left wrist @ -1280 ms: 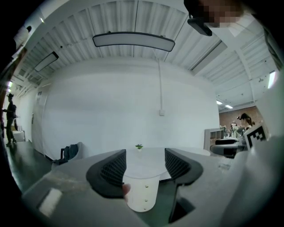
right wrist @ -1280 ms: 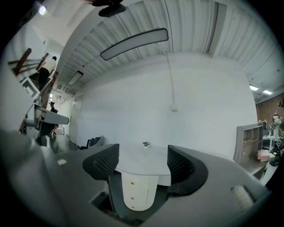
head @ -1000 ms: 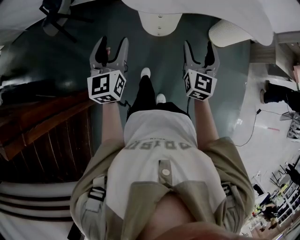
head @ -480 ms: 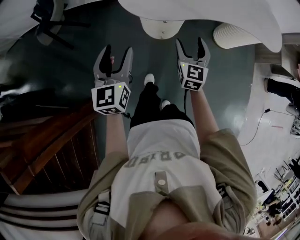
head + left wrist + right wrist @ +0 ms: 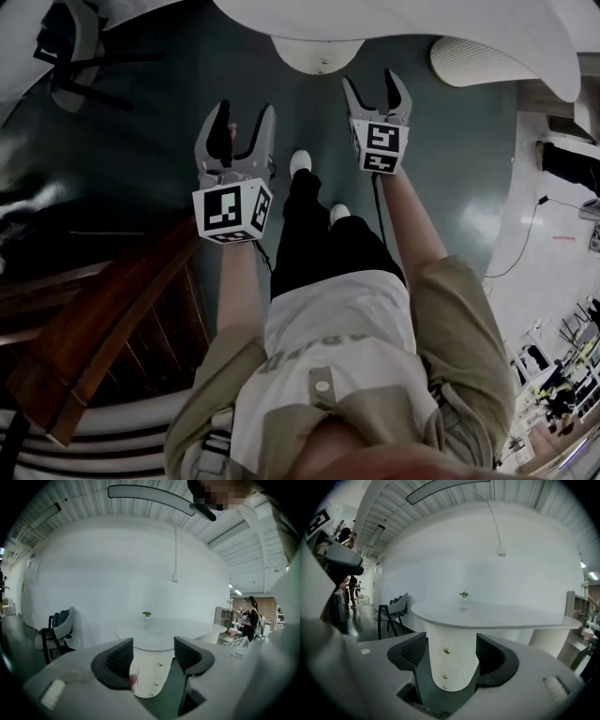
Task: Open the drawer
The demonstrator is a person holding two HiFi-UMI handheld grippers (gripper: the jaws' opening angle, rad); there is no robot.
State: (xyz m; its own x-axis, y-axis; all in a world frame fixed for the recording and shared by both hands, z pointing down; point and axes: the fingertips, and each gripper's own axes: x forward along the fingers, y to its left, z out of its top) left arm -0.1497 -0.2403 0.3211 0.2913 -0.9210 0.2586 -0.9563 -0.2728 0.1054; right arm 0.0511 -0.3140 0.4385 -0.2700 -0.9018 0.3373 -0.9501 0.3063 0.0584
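Observation:
A white ribbed pedestal (image 5: 317, 52) under the white tabletop (image 5: 450, 28) carries a column of small brass drawer knobs (image 5: 446, 651), seen between the jaws in both gripper views. My right gripper (image 5: 375, 89) is open and empty, held in the air short of the pedestal (image 5: 454, 663) and aimed at it. My left gripper (image 5: 239, 127) is also open and empty, further back and to the left. In the left gripper view the pedestal (image 5: 152, 686) shows low between the left gripper's (image 5: 152, 656) jaws. Neither gripper touches a knob.
A dark-framed chair (image 5: 70, 47) stands at the far left. Dark wooden steps (image 5: 94, 319) run along my left side. A second ribbed white base (image 5: 469, 64) sits at the right. A small plant (image 5: 464, 594) stands on the tabletop. A person (image 5: 248, 618) stands far off.
I have stepped toward the table. The right gripper has moved forward, closer to the pedestal, while the left has fallen a little behind. Both stay open.

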